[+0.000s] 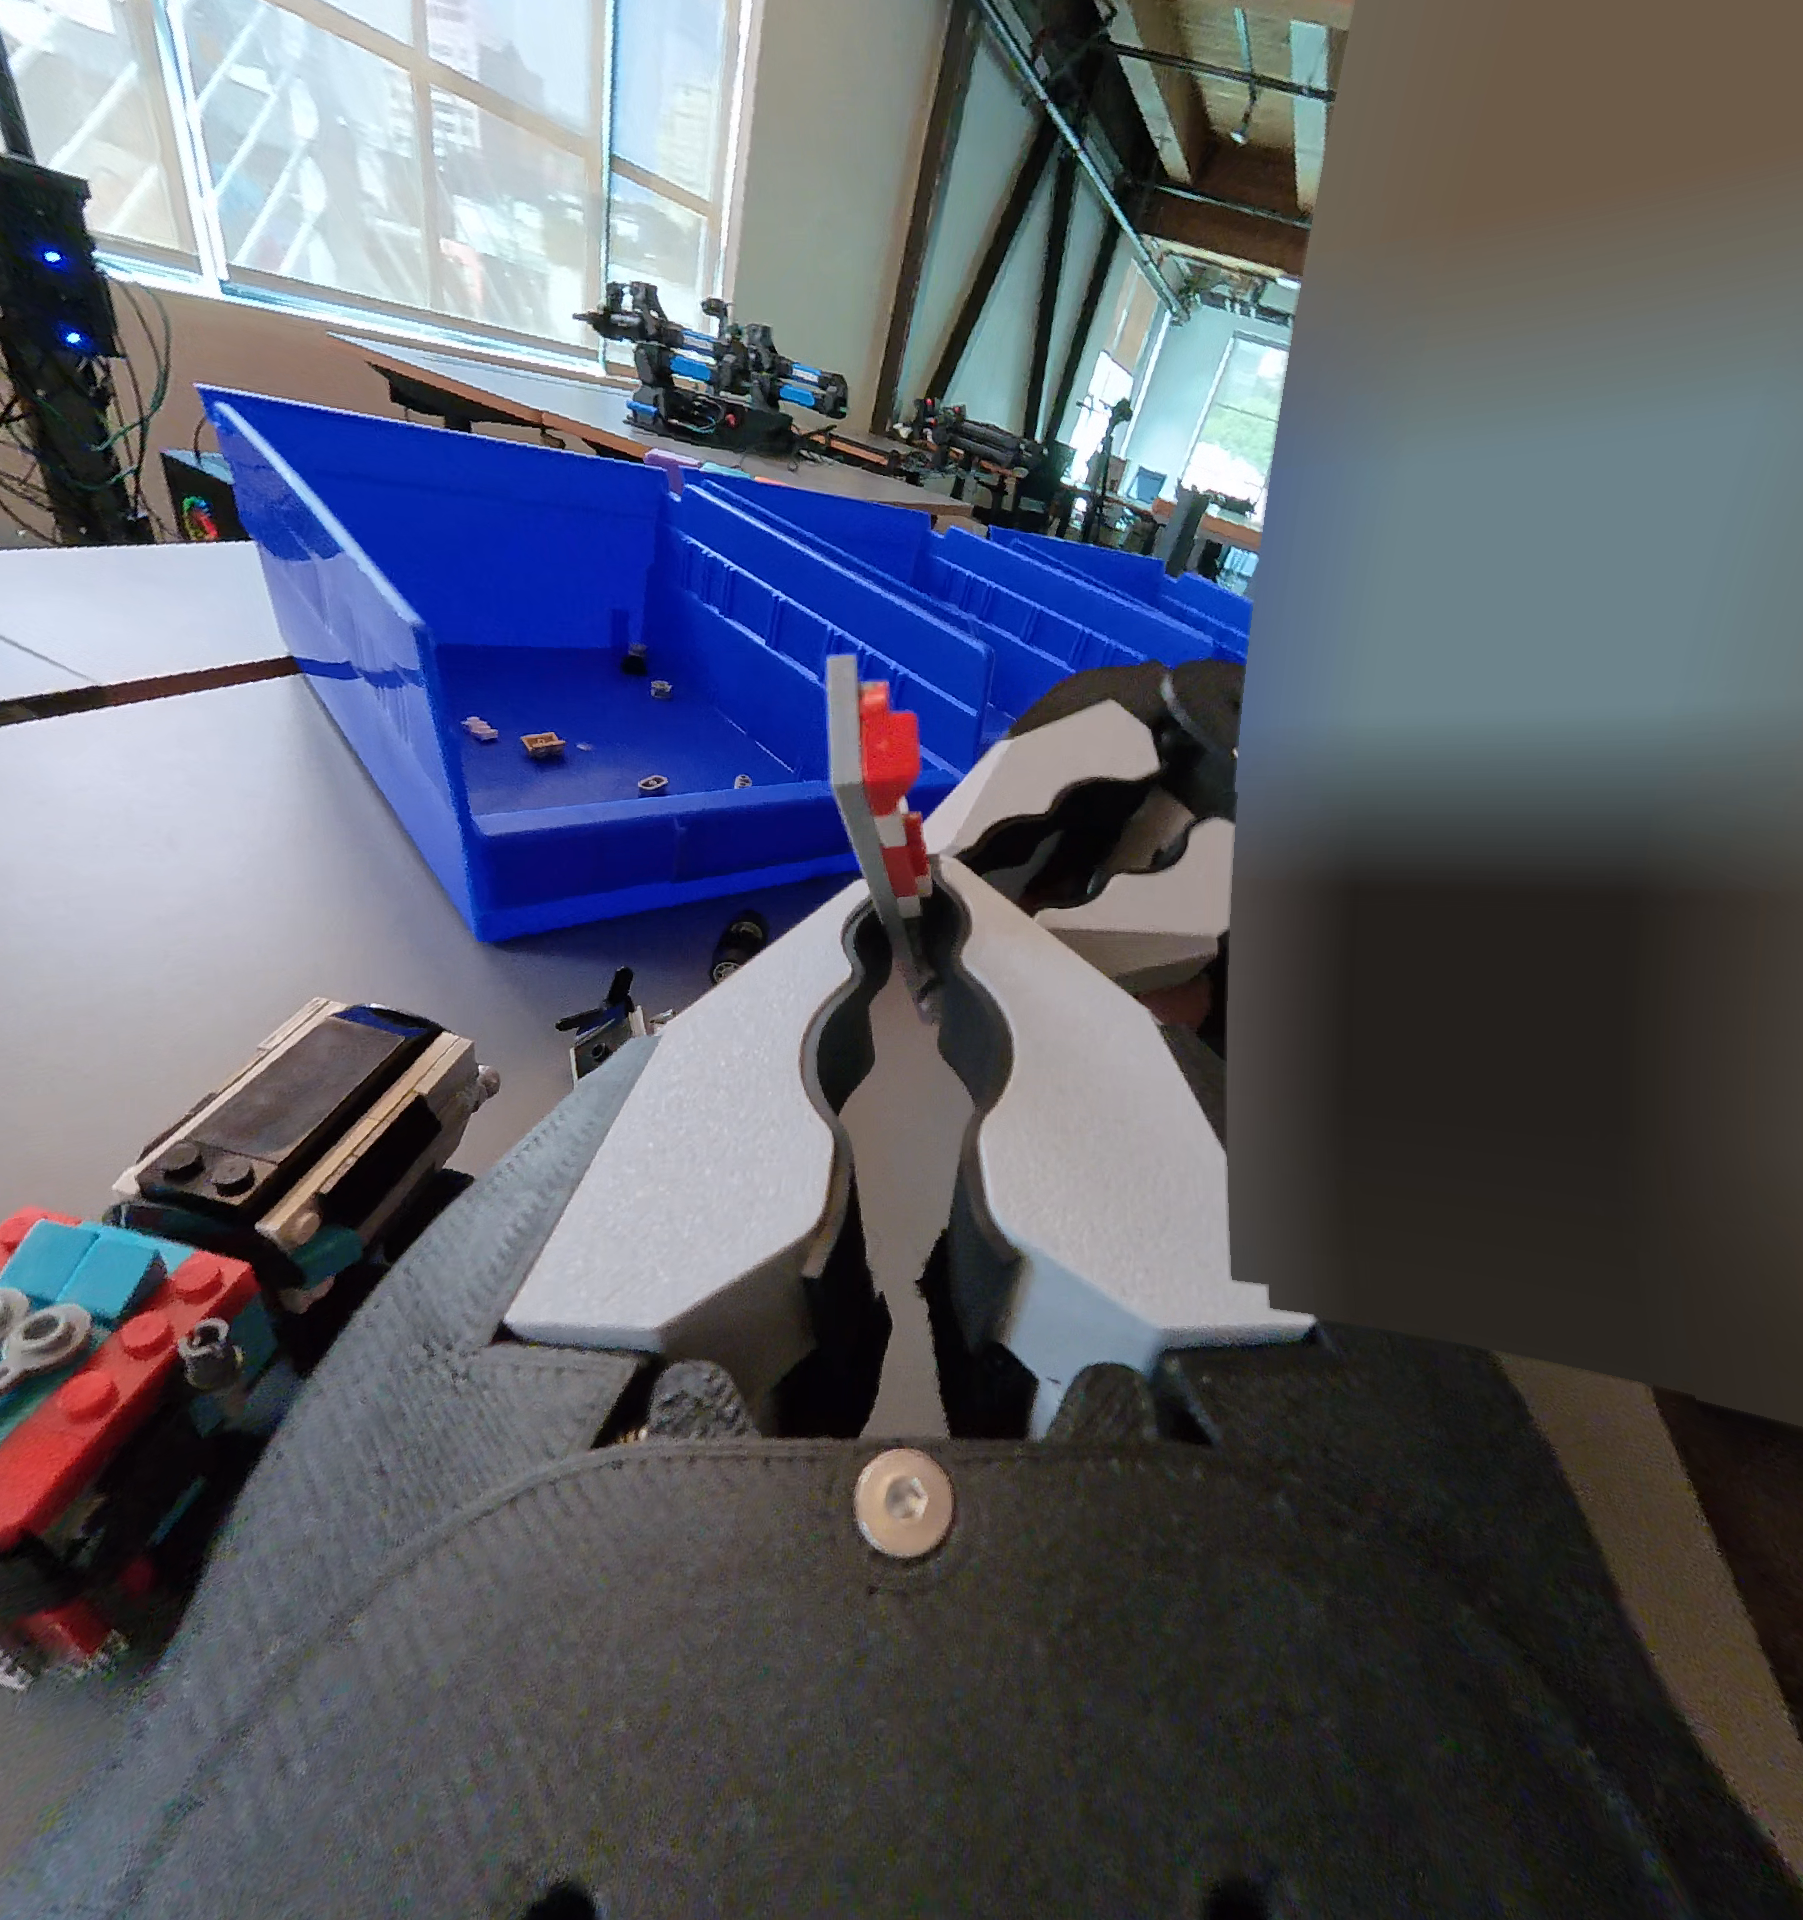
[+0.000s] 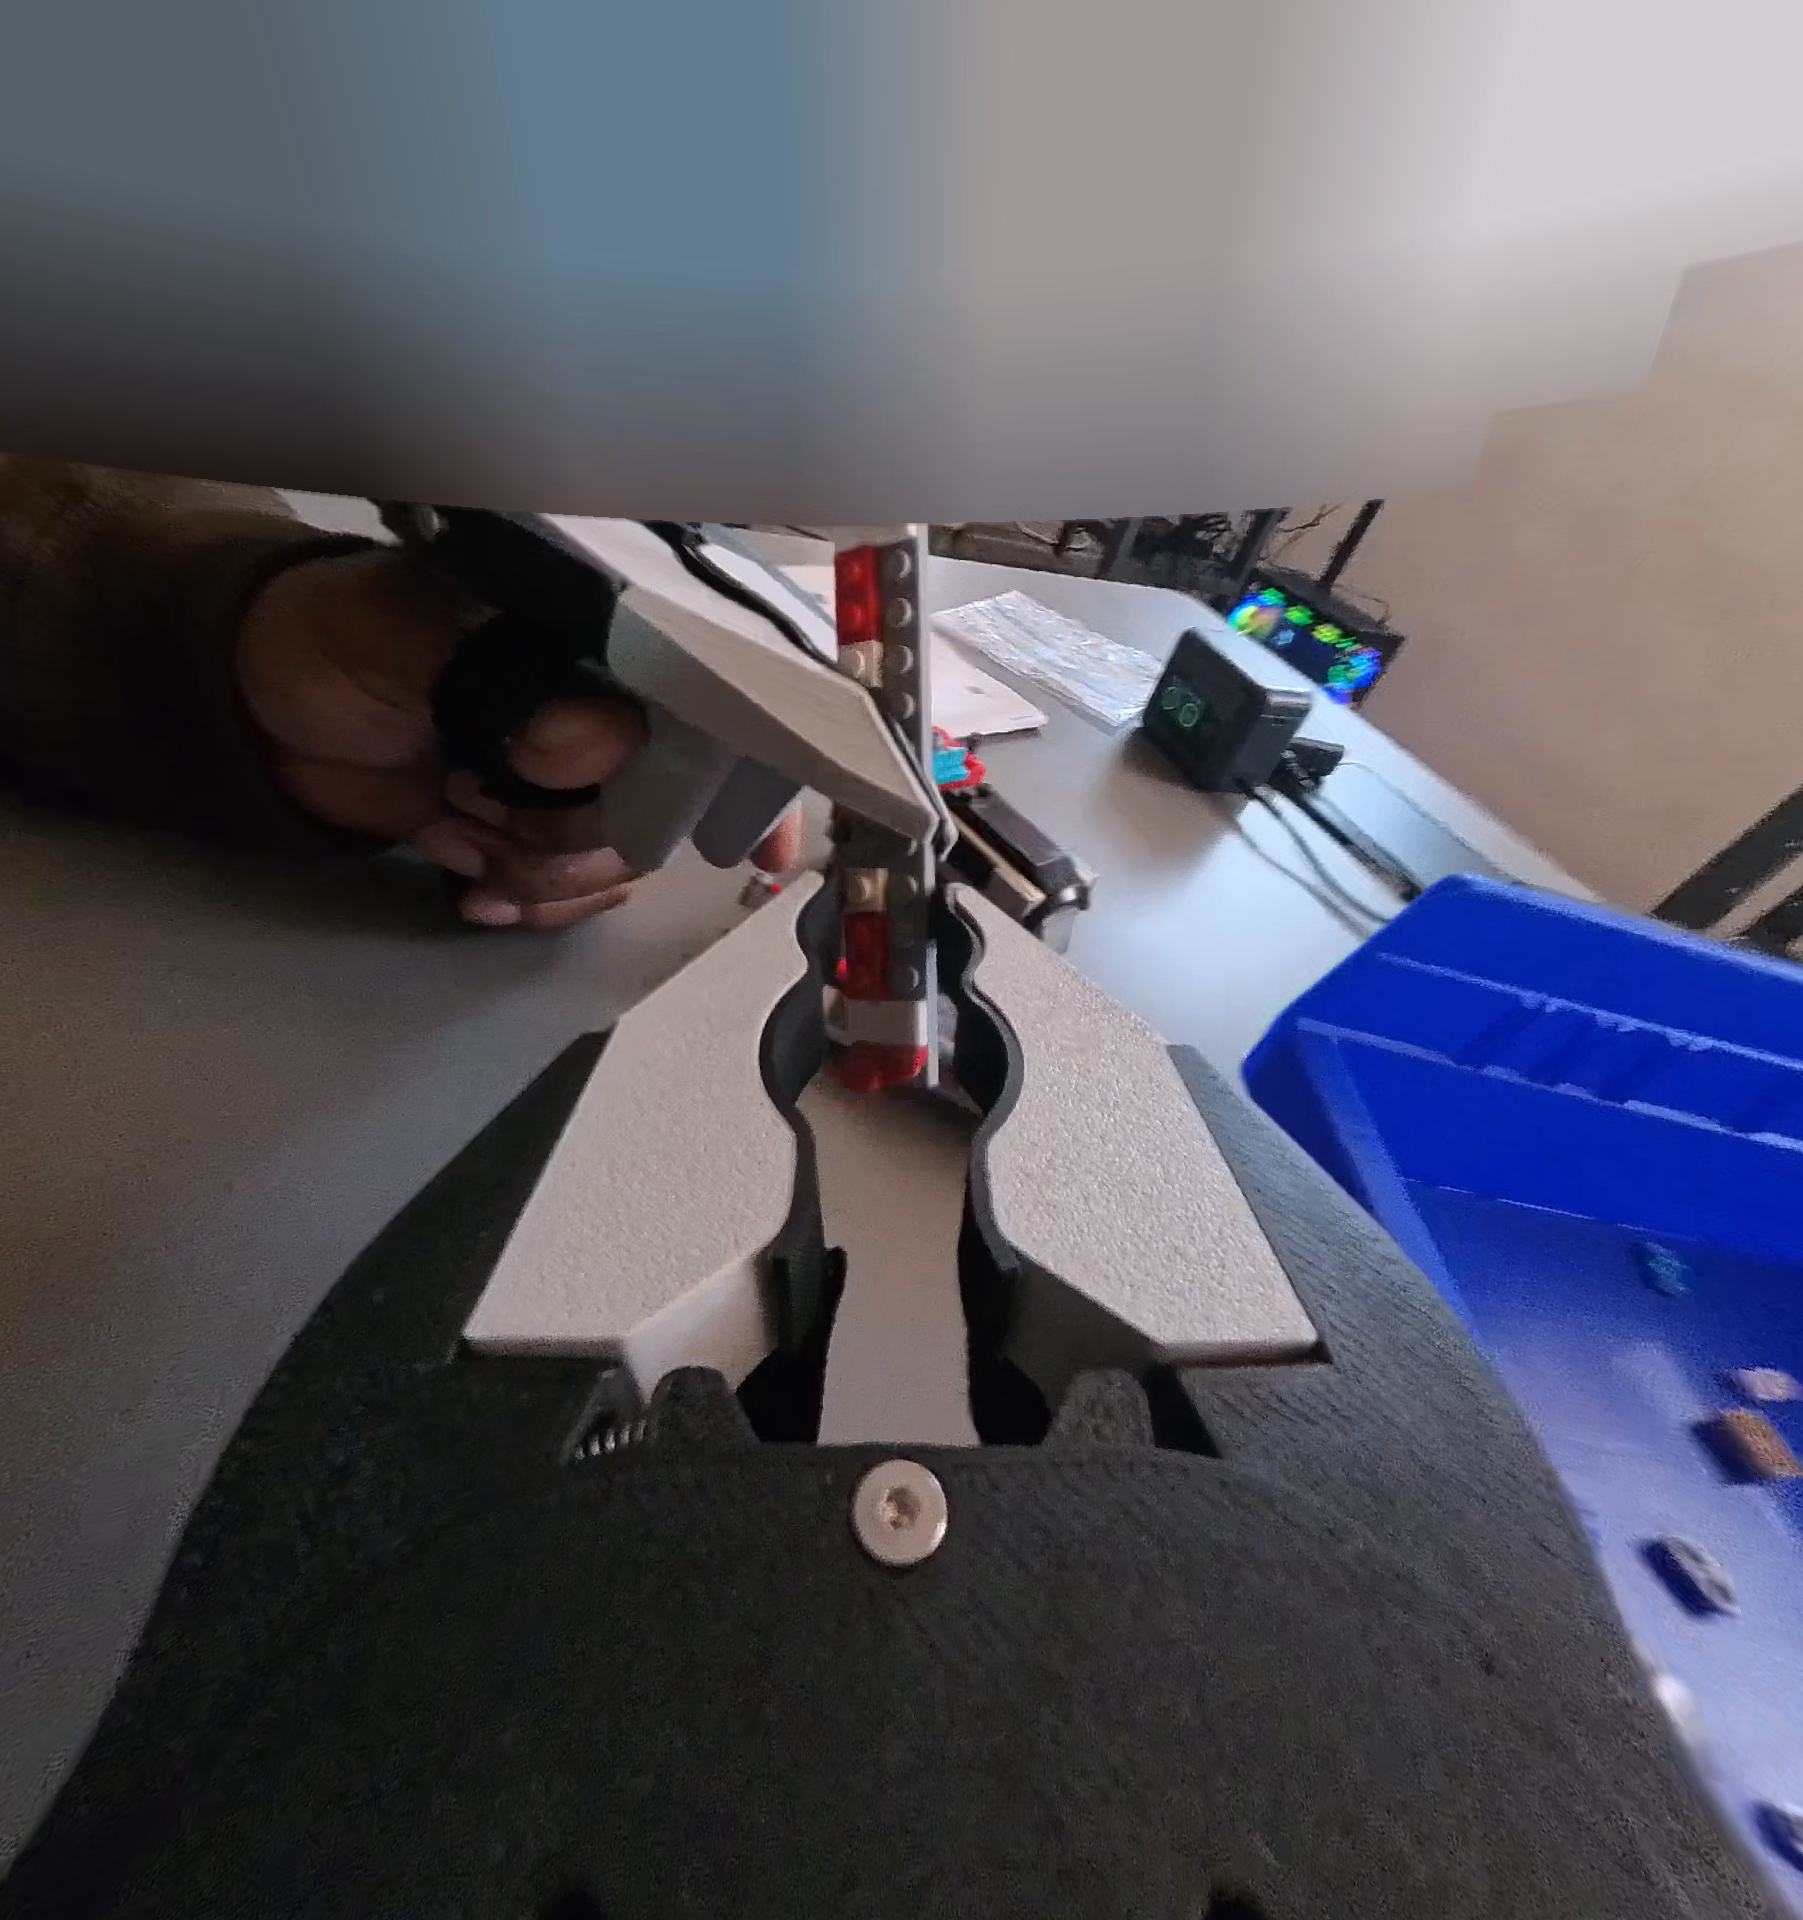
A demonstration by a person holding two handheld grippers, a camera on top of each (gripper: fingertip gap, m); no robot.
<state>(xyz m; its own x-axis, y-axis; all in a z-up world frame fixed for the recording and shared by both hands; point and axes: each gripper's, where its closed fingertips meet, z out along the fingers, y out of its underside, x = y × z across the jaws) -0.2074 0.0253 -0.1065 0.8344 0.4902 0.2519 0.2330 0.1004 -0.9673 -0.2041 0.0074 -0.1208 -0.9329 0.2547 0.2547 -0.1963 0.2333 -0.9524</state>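
A long grey studded plate (image 1: 847,748) with red and white bricks (image 1: 889,743) stuck to one face stands upright between both grippers. My left gripper (image 1: 905,899) is shut on the plate's lower part, with the plate's end reaching into the hollow behind the tips. In the right wrist view the same piece (image 2: 881,966) runs up between my right gripper's (image 2: 886,894) fingertips, which press on its two sides. The left gripper (image 2: 928,821) comes in from the upper left, pinched on the plate higher up. The right gripper (image 1: 954,847) shows beside the red bricks in the left wrist view.
A row of blue bins (image 1: 357,623) with small loose parts lies on the grey table (image 1: 149,883), and also shows in the right wrist view (image 2: 1603,1039). A black and tan brick model (image 1: 305,1122), a red and teal one (image 1: 76,1351) and a loose wheel (image 1: 741,940) lie nearby. A black device (image 2: 1219,717) stands further back. My left and right fingertips are right by each other.
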